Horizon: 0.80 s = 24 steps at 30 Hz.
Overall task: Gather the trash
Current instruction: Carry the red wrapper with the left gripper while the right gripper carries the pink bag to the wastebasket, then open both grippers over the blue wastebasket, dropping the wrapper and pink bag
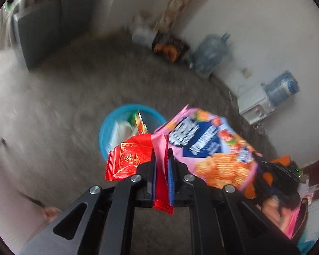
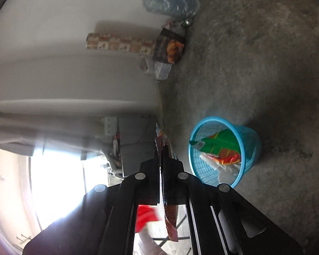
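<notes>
My left gripper (image 1: 162,159) pinches red wrappers (image 1: 130,159), lettering unreadable, blue basket (image 1: 108,127) at eleven o'clock. My right gripper (image 2: 161,159) pinches a brown packet (image 2: 171,223).

Red wrapper (image 1: 130,159) with gold print, pink-and-orange snack bag (image 1: 212,148), blue mesh basket (image 2: 247,148), grey floor (image 2: 255,63).

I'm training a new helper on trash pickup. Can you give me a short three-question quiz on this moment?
1. True or false: the blue basket is empty.
2. What does the left gripper hold?
A. a bottle
B. a red wrapper
C. nothing
3. Which gripper clamps the pink snack bag?

Key:
1. False; wrappers lie inside.
2. B
3. The right gripper, shut on the bag's edge.
</notes>
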Tool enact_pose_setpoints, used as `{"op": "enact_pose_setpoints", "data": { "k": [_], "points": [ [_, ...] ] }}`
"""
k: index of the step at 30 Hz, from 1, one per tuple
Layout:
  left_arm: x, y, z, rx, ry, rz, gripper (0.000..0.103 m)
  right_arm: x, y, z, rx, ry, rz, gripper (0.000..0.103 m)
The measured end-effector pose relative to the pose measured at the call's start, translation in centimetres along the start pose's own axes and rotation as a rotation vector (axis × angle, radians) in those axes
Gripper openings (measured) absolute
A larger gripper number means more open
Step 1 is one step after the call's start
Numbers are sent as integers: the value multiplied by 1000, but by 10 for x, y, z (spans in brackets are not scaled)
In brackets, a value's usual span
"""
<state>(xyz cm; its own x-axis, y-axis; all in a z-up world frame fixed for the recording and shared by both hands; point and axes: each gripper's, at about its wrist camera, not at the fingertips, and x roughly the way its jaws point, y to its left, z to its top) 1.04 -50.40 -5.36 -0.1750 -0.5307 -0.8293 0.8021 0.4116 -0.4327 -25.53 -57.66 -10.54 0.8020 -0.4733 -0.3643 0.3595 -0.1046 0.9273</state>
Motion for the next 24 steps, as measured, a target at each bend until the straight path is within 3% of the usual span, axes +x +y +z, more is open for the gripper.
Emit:
{"op": "enact_pose_setpoints", "data": {
  "k": [2,6,8,12,16,21,24],
  "points": [
    [40,7,7,-49,66,14,10,-5,-1,5,-7,-16,-4,1],
    [96,34,15,-126,116,66,11,-12,-3,12,-27,-22,-14,1],
    [112,41,16,-160,128,58,18,-13,-4,14,-41,-23,-28,1],
    [119,50,19,-195,114,53,40,-10,-12,15,-35,-31,-48,1],
    [110,49,22,-206,81,46,48,-2,-8,14,-71,-46,-86,1],
    [75,43,29,-214,20,24,50,26,35,2,-343,-116,-210,1],
    [30,33,30,-234,-45,-30,52,57,68,-23,-640,-176,-308,1]
  ]
}}
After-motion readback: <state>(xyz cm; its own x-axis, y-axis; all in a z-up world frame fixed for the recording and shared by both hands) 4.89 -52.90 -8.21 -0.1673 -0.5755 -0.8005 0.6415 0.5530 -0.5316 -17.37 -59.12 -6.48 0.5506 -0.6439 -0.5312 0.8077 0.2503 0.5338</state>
